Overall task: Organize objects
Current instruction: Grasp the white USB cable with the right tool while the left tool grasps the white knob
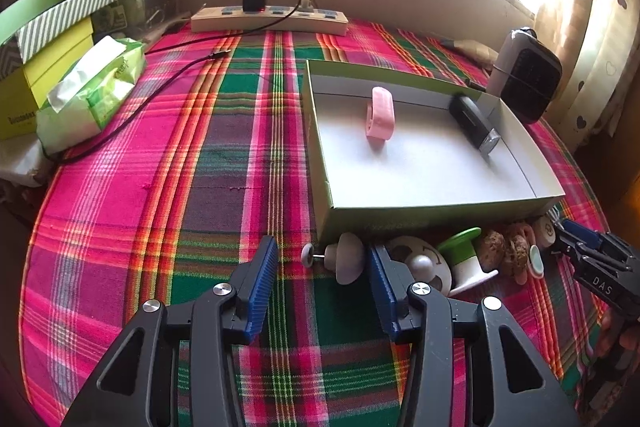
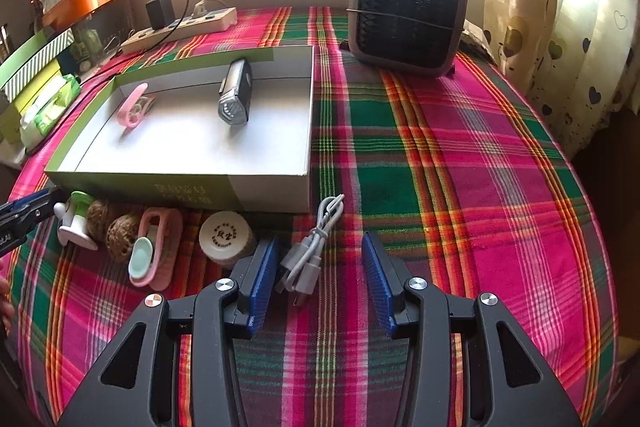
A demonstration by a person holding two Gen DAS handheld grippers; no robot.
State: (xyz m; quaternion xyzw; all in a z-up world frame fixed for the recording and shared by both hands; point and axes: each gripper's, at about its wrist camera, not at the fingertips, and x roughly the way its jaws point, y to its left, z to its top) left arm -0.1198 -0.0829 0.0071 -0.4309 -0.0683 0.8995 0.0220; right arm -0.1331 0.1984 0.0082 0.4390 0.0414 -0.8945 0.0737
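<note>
- Counter [image 2: 460, 155]: covered with a plaid cloth in pink, green and orange; a window wall runs along its far edge.
- Open box [image 1: 440, 205]: green outside and grey inside, it sits mid-counter, nearer the far edge.
- Inside the box: a pink clip [image 1: 380, 119] lies toward its far left part; a black bike light [image 1: 474, 123] lies along its far right side.
- Loose items line the counter just outside the box's near wall: a grey mushroom-shaped knob [image 1: 344, 259], a green-and-white piece [image 2: 76, 221], two brown textured balls [image 2: 116, 231], a pink and mint clip [image 2: 154, 251], a round cream lid [image 2: 226, 239] and a coiled grey cable [image 2: 316, 243].
- Left gripper [image 1: 322, 283]: jaws stand wide, nothing between the pads; the knob is just beside its right finger, contact cannot be told.
- Right gripper [image 2: 320, 281]: jaws apart, nothing gripped; the cable lies on the cloth between the fingers, closer to the left one.
- A power strip [image 1: 268, 19] with a black charger lies at the far edge; a dark fan [image 2: 408, 13] stands at the far right.
</note>
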